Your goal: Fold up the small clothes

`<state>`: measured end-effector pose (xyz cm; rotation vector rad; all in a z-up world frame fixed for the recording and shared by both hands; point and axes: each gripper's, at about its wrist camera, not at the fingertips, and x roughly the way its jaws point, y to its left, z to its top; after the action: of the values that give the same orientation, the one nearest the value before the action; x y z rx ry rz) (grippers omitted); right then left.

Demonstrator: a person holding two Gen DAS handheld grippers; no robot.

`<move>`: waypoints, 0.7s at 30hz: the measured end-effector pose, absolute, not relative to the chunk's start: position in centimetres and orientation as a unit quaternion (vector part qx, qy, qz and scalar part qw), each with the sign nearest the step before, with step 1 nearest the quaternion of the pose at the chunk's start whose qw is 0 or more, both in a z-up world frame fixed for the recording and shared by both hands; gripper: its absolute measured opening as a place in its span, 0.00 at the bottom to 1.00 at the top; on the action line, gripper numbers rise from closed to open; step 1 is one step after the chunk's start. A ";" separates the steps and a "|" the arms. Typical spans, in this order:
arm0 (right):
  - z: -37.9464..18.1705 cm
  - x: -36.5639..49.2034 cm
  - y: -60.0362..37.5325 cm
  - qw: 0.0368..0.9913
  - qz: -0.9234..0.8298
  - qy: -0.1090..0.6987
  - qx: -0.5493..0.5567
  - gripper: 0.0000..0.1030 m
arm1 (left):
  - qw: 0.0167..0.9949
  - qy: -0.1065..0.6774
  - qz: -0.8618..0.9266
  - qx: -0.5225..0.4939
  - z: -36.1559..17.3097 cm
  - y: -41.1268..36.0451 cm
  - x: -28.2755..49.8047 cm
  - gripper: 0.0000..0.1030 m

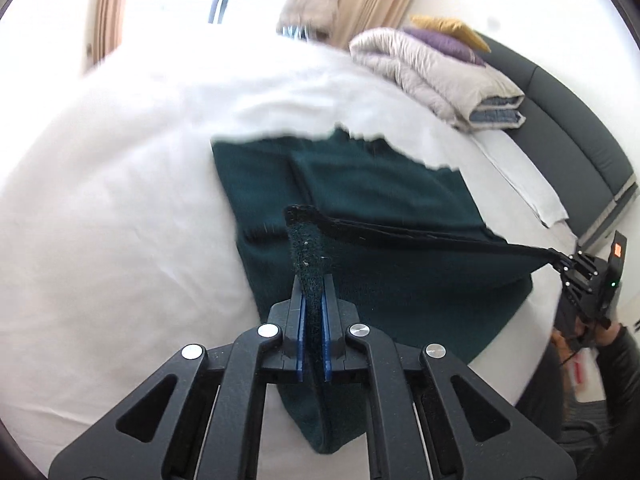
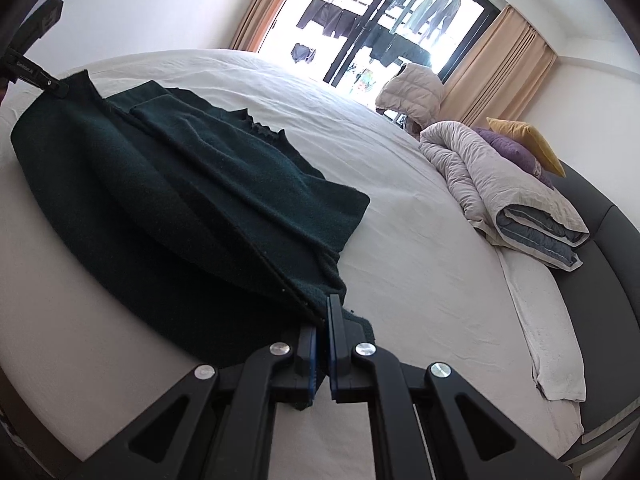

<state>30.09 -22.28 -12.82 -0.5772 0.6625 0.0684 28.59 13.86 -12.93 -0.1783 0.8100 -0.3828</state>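
Pinching a thick fold of the dark green knitted garment (image 1: 360, 184) between the blue pads of the left gripper (image 1: 314, 292), jaws fully closed on the cloth, with a loop of it hanging down beneath the fingers. Clamping the opposite end of the same hem in the right gripper (image 2: 325, 312), jaws pressed together on the fabric edge. Stretching that dark hem taut between the two grippers, raised off the bed, as seen in the left wrist view where the right gripper (image 1: 568, 264) is gripping the far end near the bed's right edge. Showing, in the right wrist view, the left gripper (image 2: 56, 86) biting the garment's corner close to the bed's left edge. Lying spread over the white bed sheet (image 2: 420, 260), the rest of the garment, its far scalloped edge toward the middle of the bed, a folded panel resting on top. Holding the right gripper's handle, a hand in a black sleeve (image 1: 616, 340) off the bed's right edge. Sitting at the bed's far right corner, a rolled beige quilt (image 2: 500, 184) with a purple pillow (image 2: 508, 148) and a mustard-yellow pillow (image 2: 528, 140) behind it. Hanging beyond, tan curtains (image 2: 500, 68).
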 end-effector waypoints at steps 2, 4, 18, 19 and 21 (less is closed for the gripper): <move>-11.9 31.7 -22.2 0.907 0.030 0.314 -0.279 0.04 | 0.912 0.363 -0.173 -0.077 -11.0 14.0 28.8 0.05; -11.1 34.0 -22.2 0.909 0.029 0.311 -0.276 0.04 | 0.920 0.350 -0.163 -0.070 -9.9 13.8 29.7 0.05; -14.0 54.6 -21.8 0.872 0.035 0.400 -0.278 0.04 | 0.914 0.388 -0.099 -0.061 -12.8 13.9 43.8 0.05; -14.8 55.4 -21.7 0.867 0.036 0.409 -0.282 0.04 | 0.912 0.395 -0.096 -0.057 -13.5 13.7 44.7 0.05; -16.0 56.5 -21.6 0.863 0.037 0.420 -0.280 0.04 | 0.908 0.405 -0.092 -0.053 -14.8 13.5 46.0 0.05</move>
<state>56.48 -21.63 -16.00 -0.5863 0.8800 0.0767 46.02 13.50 -14.76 -0.1100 0.8368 -0.1890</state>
